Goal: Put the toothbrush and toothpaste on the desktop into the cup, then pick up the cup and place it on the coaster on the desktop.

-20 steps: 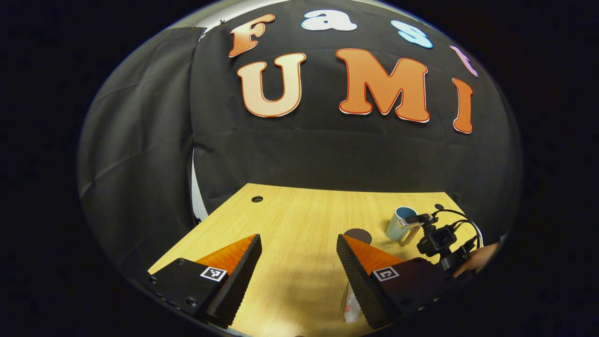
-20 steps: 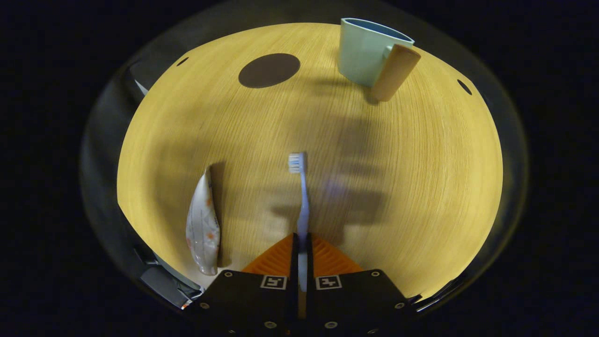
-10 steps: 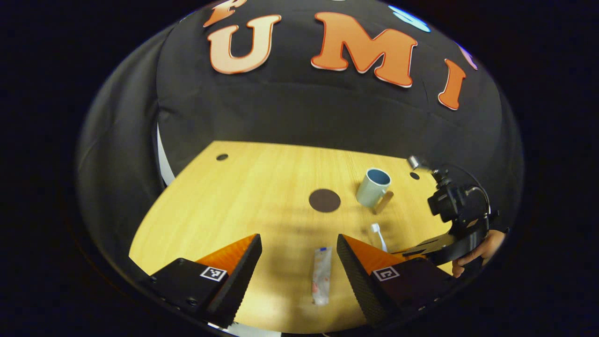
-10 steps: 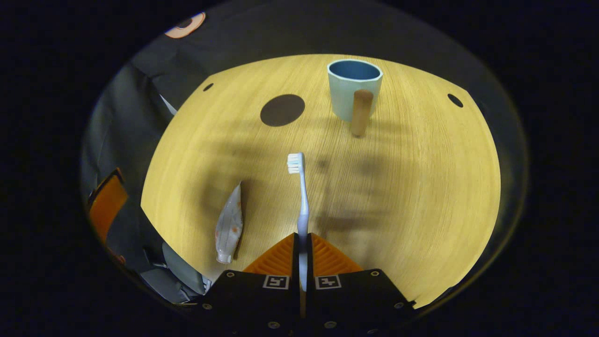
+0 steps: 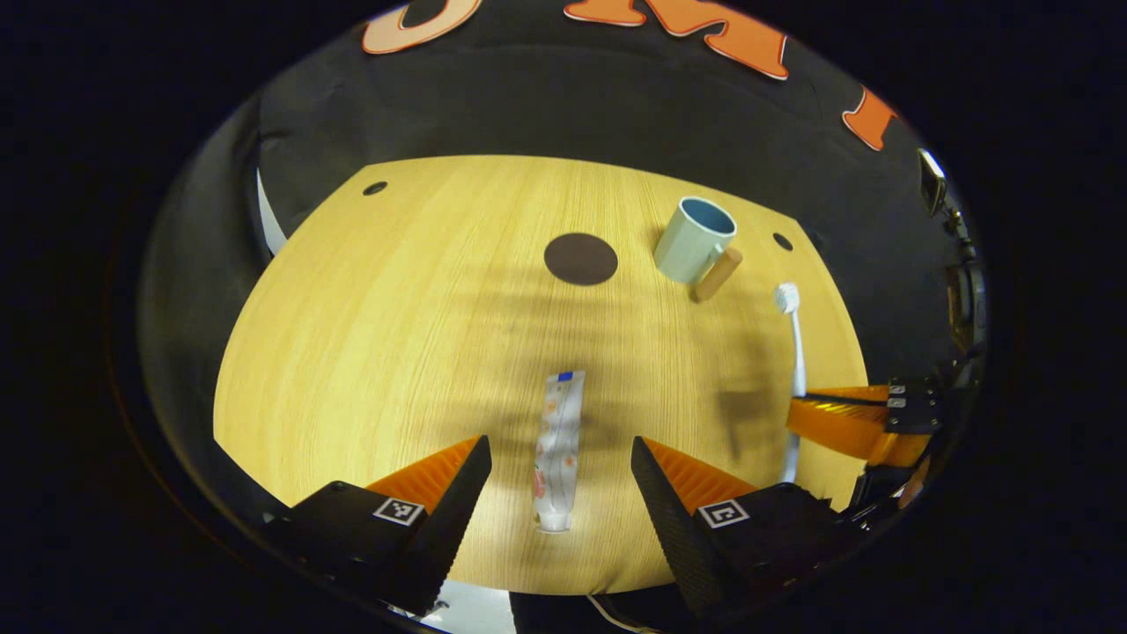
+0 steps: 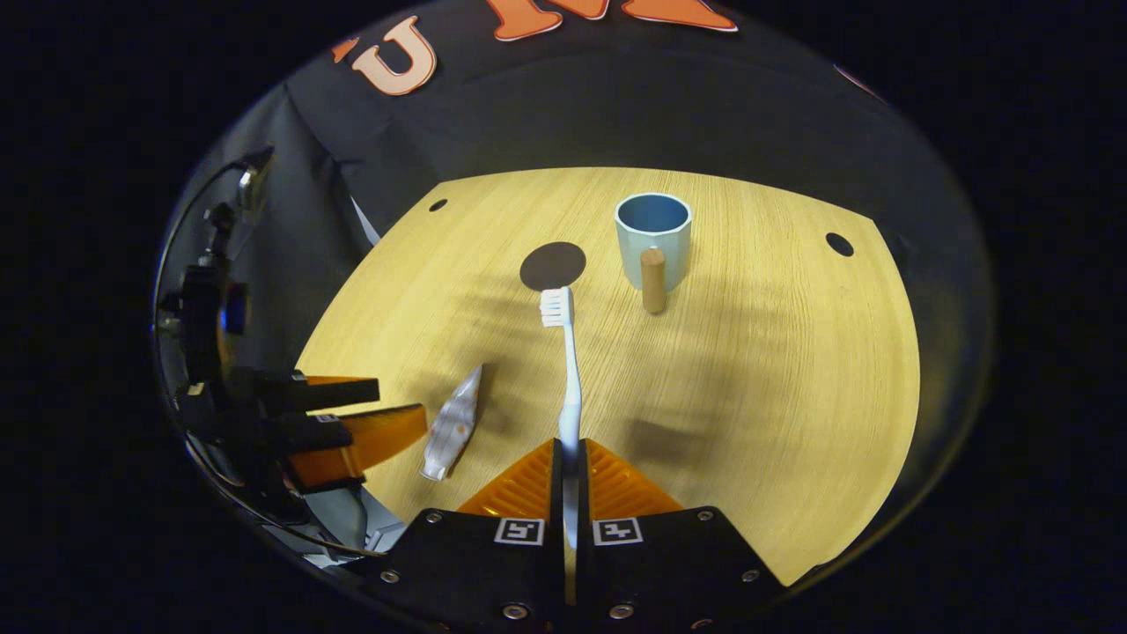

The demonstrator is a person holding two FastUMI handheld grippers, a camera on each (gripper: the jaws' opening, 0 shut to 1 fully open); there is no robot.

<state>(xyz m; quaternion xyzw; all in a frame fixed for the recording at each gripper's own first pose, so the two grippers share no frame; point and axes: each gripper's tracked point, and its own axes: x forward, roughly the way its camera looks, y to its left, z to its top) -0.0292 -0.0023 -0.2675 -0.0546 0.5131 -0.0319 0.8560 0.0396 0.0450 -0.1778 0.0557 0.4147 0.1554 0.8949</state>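
A: Gripping the toothbrush [image 6: 570, 370] with the right gripper [image 6: 569, 475], fingers pressed together on the handle, bristle head pointing forward and up off the desk [image 6: 775, 396].

B: Bristles face which way?

A: Toward the left in the right gripper view. The head sits in line with the coaster [image 6: 552, 265] from that camera (it is raised, not touching it).

B: Left gripper [image 5: 559, 480]?

A: Fingers spread wide, holding nothing, hanging over the near edge of the desk. The toothpaste [image 5: 557, 449] lies flat on the wood between them, cap end nearest the camera.

B: Cup?

A: Pale blue cup [image 5: 695, 239] stands upright near the far side, empty as far as I can see, wooden handle [image 5: 718, 274] sticking out toward the near right. Dark round coaster just to its left, apart from it.

B: Does each camera catch the other gripper?

A: Yes. Left gripper view has the right one at the right edge with the toothbrush standing up from it; right gripper view has the left one low at the left, beside the toothpaste.
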